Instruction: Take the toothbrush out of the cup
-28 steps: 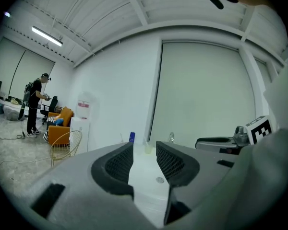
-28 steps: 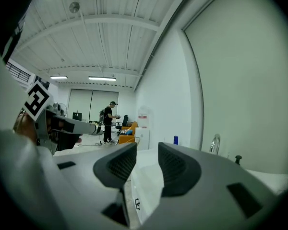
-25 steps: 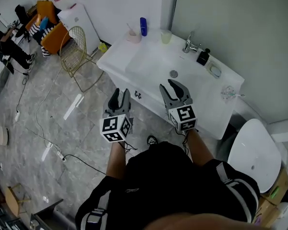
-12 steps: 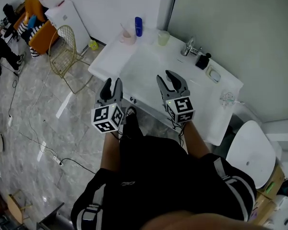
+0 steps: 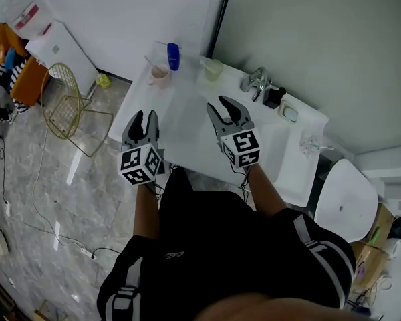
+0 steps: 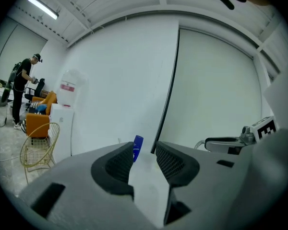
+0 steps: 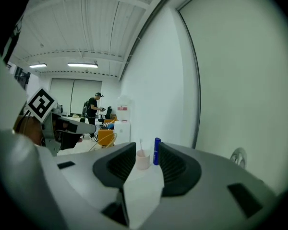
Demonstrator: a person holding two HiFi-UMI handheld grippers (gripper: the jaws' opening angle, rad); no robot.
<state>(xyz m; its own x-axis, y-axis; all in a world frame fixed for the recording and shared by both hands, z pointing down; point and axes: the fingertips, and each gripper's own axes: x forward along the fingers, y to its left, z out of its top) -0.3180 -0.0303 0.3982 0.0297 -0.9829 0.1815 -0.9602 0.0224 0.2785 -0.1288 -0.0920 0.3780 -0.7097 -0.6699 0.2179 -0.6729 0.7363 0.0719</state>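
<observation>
A pink cup [image 5: 160, 75] stands at the far left corner of the white washstand [image 5: 187, 122], with a thin toothbrush [image 5: 154, 59] leaning out of it. In the right gripper view the cup [image 7: 143, 160] and toothbrush [image 7: 141, 145] show between the jaws, far ahead. My right gripper [image 5: 226, 110] hovers open over the basin, empty. My left gripper [image 5: 142, 122] is open and empty at the washstand's left front edge; its own view shows only the blue bottle [image 6: 137, 147] ahead.
A blue bottle [image 5: 173, 55] stands right of the cup, a pale green cup [image 5: 212, 69] further right. A tap [image 5: 254, 80], black dispenser [image 5: 274, 97] and soap dish [image 5: 290, 114] line the back. A wire chair [image 5: 63, 102] stands left, a white toilet [image 5: 345, 199] right.
The person has stepped up to the washstand. Both grippers have moved forward over it, still open and empty, and the cup now lies closer ahead.
</observation>
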